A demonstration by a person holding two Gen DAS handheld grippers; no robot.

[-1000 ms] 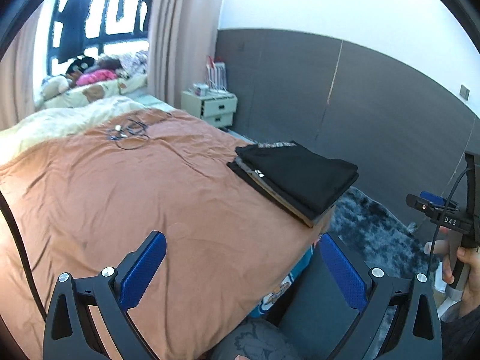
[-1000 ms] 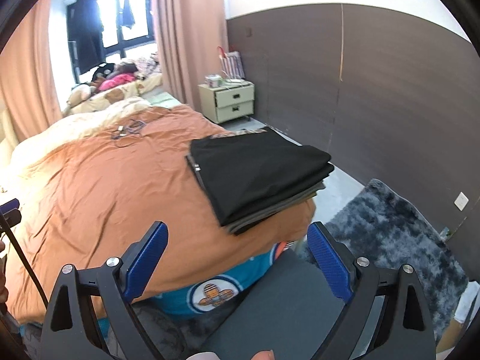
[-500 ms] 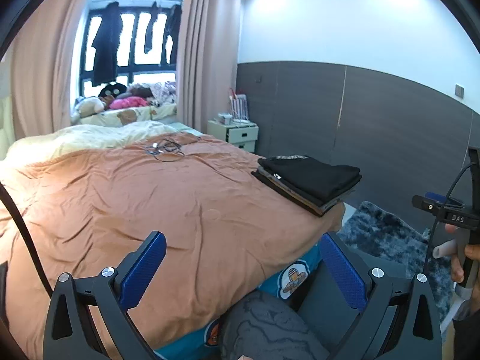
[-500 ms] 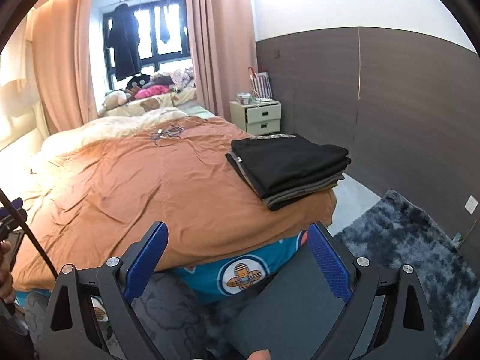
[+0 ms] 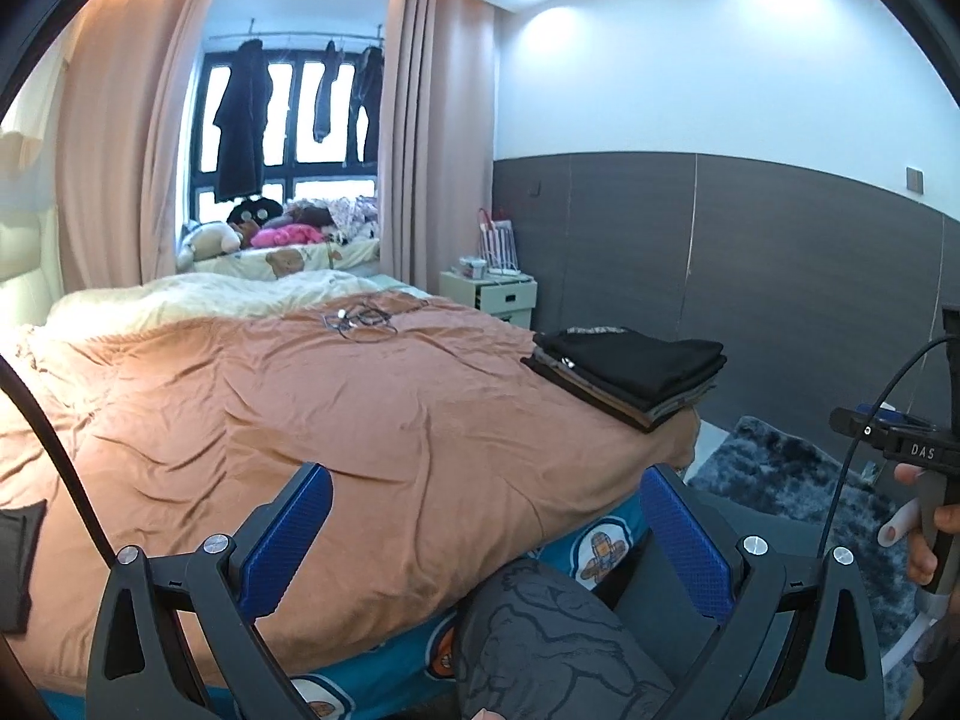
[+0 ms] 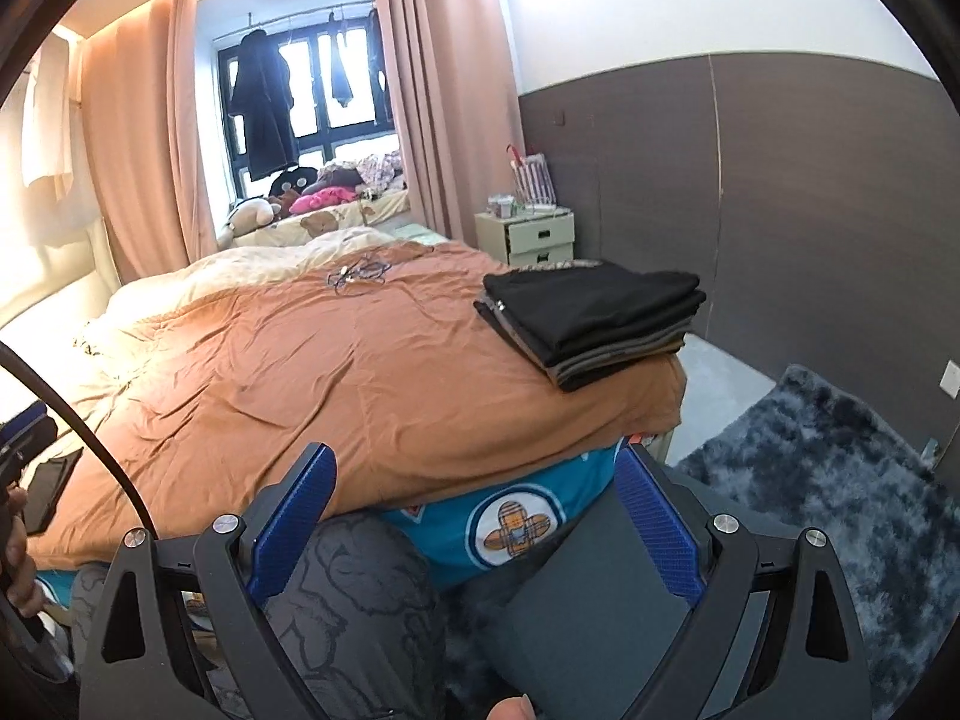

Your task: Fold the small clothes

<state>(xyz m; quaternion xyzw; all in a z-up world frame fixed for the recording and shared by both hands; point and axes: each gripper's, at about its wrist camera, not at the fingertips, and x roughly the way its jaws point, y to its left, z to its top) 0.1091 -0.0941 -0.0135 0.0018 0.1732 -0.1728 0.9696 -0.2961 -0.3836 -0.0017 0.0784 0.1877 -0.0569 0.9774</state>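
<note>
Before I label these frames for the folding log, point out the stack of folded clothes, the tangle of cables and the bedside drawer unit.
stack of folded clothes (image 6: 591, 315), right wrist view, top black garment.
tangle of cables (image 5: 360, 321), left wrist view, middle of the loops.
bedside drawer unit (image 6: 528, 240), right wrist view, upper drawer front.

Black-framed tool (image 5: 480, 516) with blue textured pads (image 5: 285, 540), silver screws, black cable, grey patterned trousers (image 5: 540, 642).

We see the bed (image 5: 360, 420) from its foot in both wrist views, low, near its end, facing the window (image 5: 288, 120); the right view sits further right, and both share the clothes pile (image 6: 591, 315) on its right corner
</note>
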